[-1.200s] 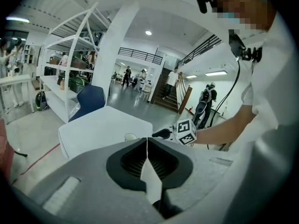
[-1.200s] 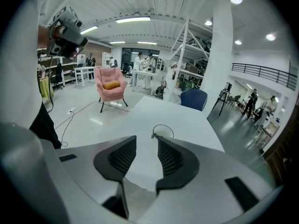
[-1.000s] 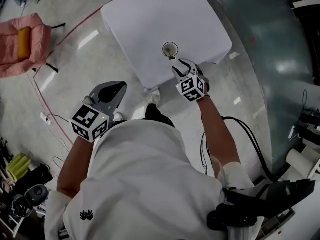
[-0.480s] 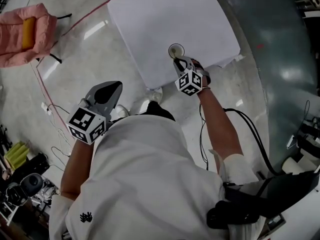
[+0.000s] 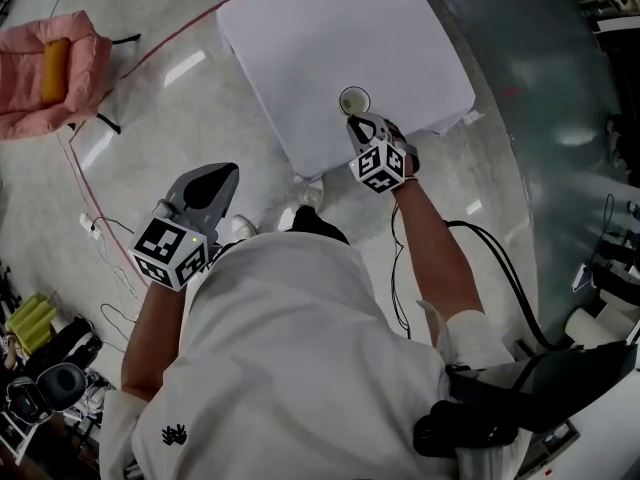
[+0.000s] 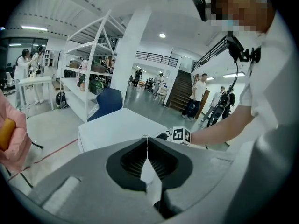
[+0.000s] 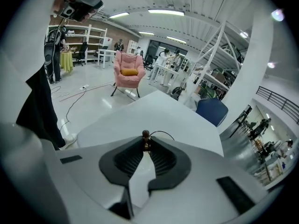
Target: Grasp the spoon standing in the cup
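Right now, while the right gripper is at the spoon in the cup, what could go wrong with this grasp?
1. The right gripper jaws are closing on the spoon only at their very tips, just under its knob. Such a small hold may let the spoon slip or swing when it is lifted.
2. The cup stands fairly near the edge of the table. A sideways pull on the spoon might tip the cup or drag it.

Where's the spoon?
In the right gripper view, the brown-tipped spoon stands between the right gripper's closing jaws, in the round cup on the white table.
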Tool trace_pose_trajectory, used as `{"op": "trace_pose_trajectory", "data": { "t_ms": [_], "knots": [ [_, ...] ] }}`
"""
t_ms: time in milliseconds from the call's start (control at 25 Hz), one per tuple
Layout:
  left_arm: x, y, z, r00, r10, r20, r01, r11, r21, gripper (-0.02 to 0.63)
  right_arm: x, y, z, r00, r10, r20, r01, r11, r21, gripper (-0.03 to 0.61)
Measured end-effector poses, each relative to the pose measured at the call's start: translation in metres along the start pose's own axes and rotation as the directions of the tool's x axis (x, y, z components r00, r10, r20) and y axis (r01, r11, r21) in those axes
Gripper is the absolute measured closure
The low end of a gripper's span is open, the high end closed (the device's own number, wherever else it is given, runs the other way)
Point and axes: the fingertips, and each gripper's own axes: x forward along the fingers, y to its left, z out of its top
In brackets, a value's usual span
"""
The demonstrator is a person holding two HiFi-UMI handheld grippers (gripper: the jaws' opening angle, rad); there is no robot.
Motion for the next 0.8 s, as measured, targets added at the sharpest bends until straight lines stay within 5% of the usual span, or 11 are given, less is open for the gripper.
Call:
{"op": "trace_pose_trajectory", "data": {
  "t_ms": [800],
  "knots": [
    [-0.09,0.006,-0.021,0.99,-0.087,0.113,0.083,0.996,0.034,0.601,-0.107,0.031,0.095,0.984,-0.177,0.007,0.175,0.976,0.134,0.528]
  ]
}}
